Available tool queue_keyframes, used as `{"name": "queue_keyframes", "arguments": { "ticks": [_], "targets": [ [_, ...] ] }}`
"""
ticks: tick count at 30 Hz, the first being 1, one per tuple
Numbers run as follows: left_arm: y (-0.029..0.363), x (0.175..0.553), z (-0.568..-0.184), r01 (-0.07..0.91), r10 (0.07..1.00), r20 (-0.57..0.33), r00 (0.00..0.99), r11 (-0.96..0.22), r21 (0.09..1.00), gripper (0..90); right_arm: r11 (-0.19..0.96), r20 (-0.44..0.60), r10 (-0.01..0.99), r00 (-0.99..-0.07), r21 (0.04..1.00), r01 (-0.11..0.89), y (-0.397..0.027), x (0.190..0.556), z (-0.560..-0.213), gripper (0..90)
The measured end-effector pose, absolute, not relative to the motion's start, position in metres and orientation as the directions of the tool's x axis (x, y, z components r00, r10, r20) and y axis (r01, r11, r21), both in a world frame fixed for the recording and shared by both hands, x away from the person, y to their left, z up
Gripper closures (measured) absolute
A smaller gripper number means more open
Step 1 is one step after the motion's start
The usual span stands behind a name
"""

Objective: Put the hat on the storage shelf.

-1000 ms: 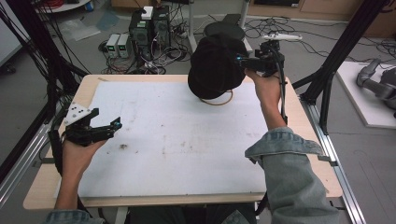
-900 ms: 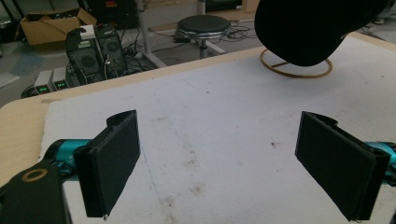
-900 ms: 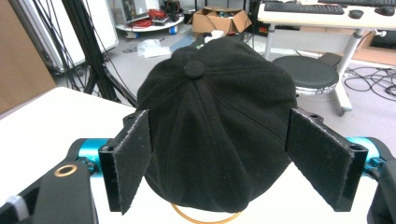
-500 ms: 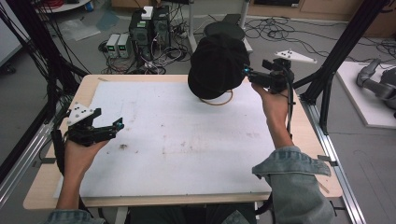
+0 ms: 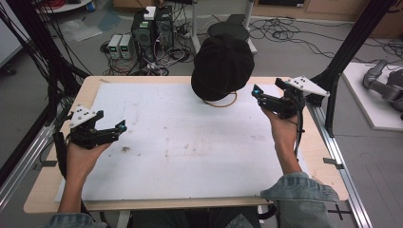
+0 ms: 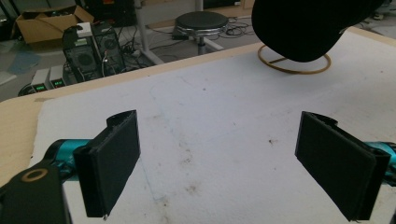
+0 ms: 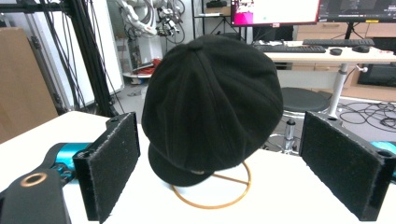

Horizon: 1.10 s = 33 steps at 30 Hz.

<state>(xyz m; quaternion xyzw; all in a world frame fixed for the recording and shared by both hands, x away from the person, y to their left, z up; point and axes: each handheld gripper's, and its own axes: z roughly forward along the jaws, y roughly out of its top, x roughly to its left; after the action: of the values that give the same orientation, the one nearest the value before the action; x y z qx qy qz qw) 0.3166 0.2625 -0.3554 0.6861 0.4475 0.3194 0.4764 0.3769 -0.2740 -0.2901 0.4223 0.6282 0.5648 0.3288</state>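
At lower left of the high view, the left gripper point(image 5: 119, 128) is held idle over the white mat point(image 5: 180, 152), jaws apart with nothing between them. At upper centre, a black cap point(image 5: 221, 66) sits set on a gold wire stand point(image 5: 231, 101), which looks like the work done. At right, the right gripper point(image 5: 256, 91) is just beside the cap, its jaws having just been opening, clear of it. Computer boxes point(image 5: 152, 28) and a stool point(image 5: 228, 29) are seen beyond the table; nothing blocks the way
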Motion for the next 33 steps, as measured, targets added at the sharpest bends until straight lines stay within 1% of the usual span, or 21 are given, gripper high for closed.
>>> {"name": "queue_keyframes", "arguments": {
  "ticks": [11,15,17,25,26,28,33],
  "targets": [
    [0.262,0.317,-0.360,0.320,0.919,0.015,0.393,-0.152,0.935,14.3,0.032,0.035,0.902,-0.431,0.989,0.148,-0.272,0.359,-0.319,12.1],
    [0.262,0.317,-0.361,0.320,0.920,0.018,0.392,-0.154,0.935,14.3,0.027,0.039,0.904,-0.427,0.989,0.148,-0.273,0.354,-0.329,12.1],
    [0.262,0.317,-0.361,0.319,0.920,0.017,0.392,-0.154,0.935,14.3,0.043,0.036,0.906,-0.421,0.984,0.175,-0.274,0.355,-0.331,12.1],
    [0.263,0.316,-0.361,0.318,0.921,0.015,0.389,-0.150,0.936,14.3,0.073,0.008,0.907,-0.421,0.982,0.174,-0.270,0.349,-0.330,12.1],
    [0.263,0.316,-0.361,0.316,0.921,0.016,0.389,-0.149,0.937,14.3,0.068,0.016,0.906,-0.424,0.981,0.183,-0.270,0.348,-0.331,12.1],
    [0.264,0.316,-0.360,0.316,0.921,0.017,0.389,-0.151,0.937,14.3,0.050,0.022,0.905,-0.424,0.986,0.157,-0.270,0.346,-0.335,12.1],
    [0.264,0.317,-0.361,0.317,0.922,0.014,0.388,-0.148,0.937,14.3,0.027,0.059,0.908,-0.415,0.980,0.199,-0.273,0.343,-0.355,12.1]
  ]
}}
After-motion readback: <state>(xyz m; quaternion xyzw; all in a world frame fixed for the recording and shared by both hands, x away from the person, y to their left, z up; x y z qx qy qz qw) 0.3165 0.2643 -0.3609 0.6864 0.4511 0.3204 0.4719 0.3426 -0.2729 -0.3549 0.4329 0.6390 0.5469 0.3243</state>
